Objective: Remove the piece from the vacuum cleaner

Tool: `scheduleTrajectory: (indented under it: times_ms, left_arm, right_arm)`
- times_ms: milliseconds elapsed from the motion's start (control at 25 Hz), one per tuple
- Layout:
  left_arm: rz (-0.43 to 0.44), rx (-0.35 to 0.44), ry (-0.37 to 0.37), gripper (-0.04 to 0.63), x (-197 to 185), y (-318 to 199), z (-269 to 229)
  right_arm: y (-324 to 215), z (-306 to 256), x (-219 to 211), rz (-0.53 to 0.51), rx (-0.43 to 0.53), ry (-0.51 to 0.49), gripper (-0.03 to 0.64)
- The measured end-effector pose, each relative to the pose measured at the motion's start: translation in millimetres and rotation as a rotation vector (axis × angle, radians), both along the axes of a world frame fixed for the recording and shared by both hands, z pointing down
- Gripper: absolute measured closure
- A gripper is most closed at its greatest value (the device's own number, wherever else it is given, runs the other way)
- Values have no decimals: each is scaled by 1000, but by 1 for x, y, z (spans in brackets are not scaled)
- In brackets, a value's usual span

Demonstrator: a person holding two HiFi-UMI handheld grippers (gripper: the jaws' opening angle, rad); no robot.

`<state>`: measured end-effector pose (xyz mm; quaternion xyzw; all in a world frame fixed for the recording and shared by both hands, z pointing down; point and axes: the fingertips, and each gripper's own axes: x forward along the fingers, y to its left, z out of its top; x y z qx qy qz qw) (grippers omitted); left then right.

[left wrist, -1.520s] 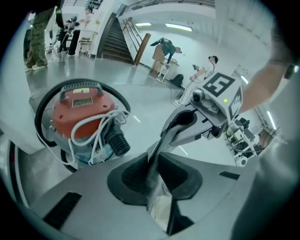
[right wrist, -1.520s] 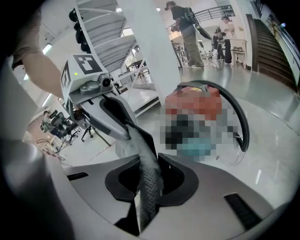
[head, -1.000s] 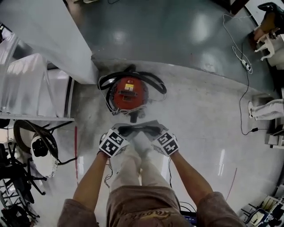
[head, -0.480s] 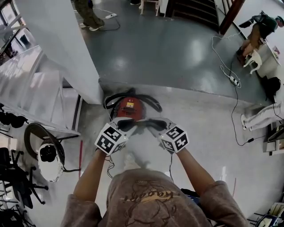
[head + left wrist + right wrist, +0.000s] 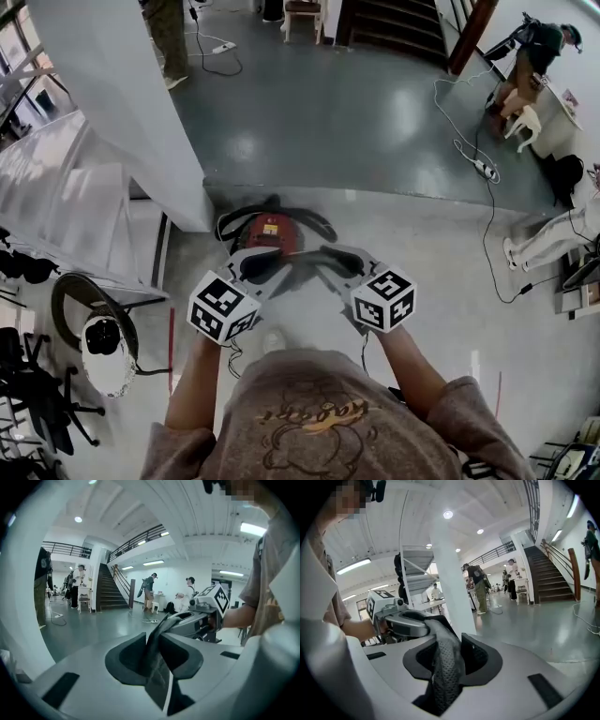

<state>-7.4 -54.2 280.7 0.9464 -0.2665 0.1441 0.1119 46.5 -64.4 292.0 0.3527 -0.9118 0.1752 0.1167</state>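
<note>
While aloft, piece [image 5: 292,266] above vacuum cleaner [image 5: 270,231].

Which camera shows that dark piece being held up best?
The right gripper view: the dark piece fills the foreground, its dotted texture clear. The left gripper view shows it edge-on; the head view, a thin band.

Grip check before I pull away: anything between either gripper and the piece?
Nothing visible: left gripper clamps the piece; right gripper, jaws having just been opening, grips the other end, above the vacuum.
</note>
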Motion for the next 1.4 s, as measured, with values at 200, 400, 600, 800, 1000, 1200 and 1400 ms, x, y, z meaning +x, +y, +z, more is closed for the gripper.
scheduleTrajectory:
  times_ms: [200,400,600,800,1000,1200,1400]
  left_arm:
    - [-27,24,82,508,4,2,-4]
    - [-8,17,83,506,5,6,13]
    - [-7,-17,59,506,6,10,39]
    - [-13,-60,60,506,7,14,65]
    - [-29,-81,71,506,4,13,77]
    - [-26,-75,71,506,4,12,74]
    - [-26,-66,67,506,4,12,71]
  right_arm:
    - [2,-6,6,32,41,-55,518]
    - [7,12,7,13,47,-62,518]
    - [11,40,7,4,22,-69,518]
    - [16,65,8,15,-16,-53,518]
    - [14,76,6,30,-26,-48,520]
    - [16,74,6,31,-18,-44,520]
    - [15,71,7,30,-10,-39,522]
